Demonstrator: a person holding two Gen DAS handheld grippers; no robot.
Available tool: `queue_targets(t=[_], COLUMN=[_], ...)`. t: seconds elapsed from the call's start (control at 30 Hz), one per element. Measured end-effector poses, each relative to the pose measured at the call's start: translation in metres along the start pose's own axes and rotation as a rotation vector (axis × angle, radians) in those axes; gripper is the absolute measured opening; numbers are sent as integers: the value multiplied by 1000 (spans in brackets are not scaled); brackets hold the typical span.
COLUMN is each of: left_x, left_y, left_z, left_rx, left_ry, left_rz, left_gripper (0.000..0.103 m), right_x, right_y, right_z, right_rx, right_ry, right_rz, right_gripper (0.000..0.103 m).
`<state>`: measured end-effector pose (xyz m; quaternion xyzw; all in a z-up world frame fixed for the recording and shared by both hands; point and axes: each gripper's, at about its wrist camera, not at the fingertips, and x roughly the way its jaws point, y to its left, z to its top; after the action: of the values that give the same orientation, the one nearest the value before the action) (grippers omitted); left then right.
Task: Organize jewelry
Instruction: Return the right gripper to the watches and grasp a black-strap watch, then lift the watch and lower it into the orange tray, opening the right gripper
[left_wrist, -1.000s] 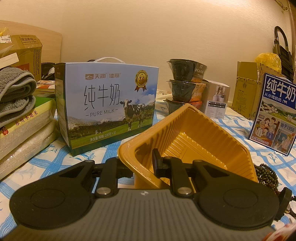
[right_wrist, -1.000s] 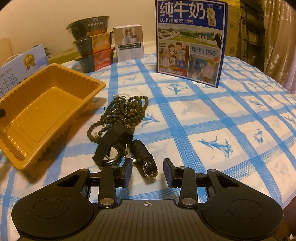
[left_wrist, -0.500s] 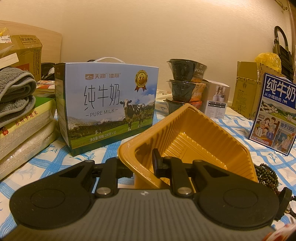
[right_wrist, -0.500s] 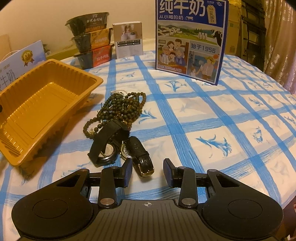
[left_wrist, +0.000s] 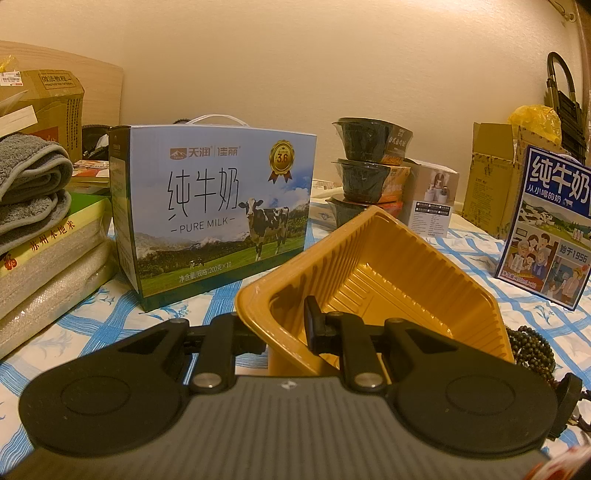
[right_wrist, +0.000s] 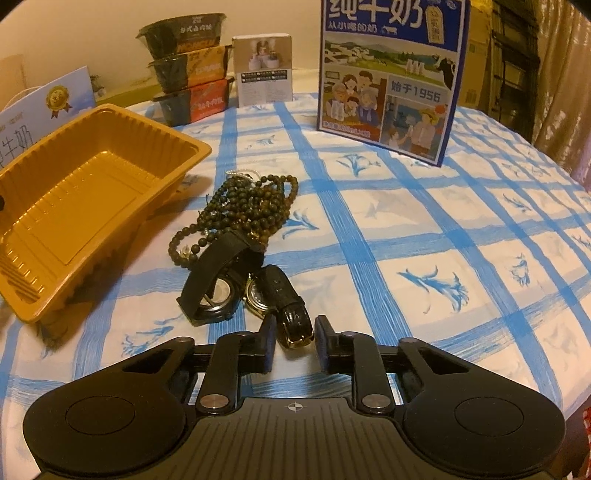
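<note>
The watch with the gold buckle (right_wrist: 286, 306) lies on the bench (right_wrist: 424, 229) directly in front of the right tongs (right_wrist: 295, 338), and its buckle end sits between the two fingers, which are closing around it; I cannot see the pads pressing on the strap yet. Its long axis runs away from the tongs and a little to the left, so the fingers stand across the strap, one on each side, which looks to me a good line for a pinch. Just behind it and touching lies a second watch (right_wrist: 214, 284) with a black band standing up in a loop. Further away is the heap of dark beads (right_wrist: 251, 206), partly under that band. To the left of the heap stands the yellow tray (right_wrist: 85, 206), empty and tilted, because the left tongs (left_wrist: 275, 325) are clamped on its near rim. The right hand is clearly the nearer one to all the jewelry; the tray is probably where the watch should go.
</note>
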<state>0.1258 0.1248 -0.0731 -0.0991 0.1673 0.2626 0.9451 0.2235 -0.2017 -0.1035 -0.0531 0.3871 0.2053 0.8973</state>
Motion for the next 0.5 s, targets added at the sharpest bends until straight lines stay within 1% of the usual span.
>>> queue_targets(t=[0.03,0.13,0.2,0.5], left_x=[0,0,0,0], left_y=[0,0,0,0], left_z=[0,0,0,0], left_rx=[0,1,0,0], left_ry=[0,-1,0,0], left_rz=[0,0,0,0], left_gripper=[17,17,17,17], right_x=[0,-1,-3,-17], right_y=[0,-4,-9,-48], right_z=[0,-1,0,8], right_rx=[8,49,107,539], right_ry=[1,2,5,27], right_rz=[2,16,37,159], right_gripper=[19,17,17,15])
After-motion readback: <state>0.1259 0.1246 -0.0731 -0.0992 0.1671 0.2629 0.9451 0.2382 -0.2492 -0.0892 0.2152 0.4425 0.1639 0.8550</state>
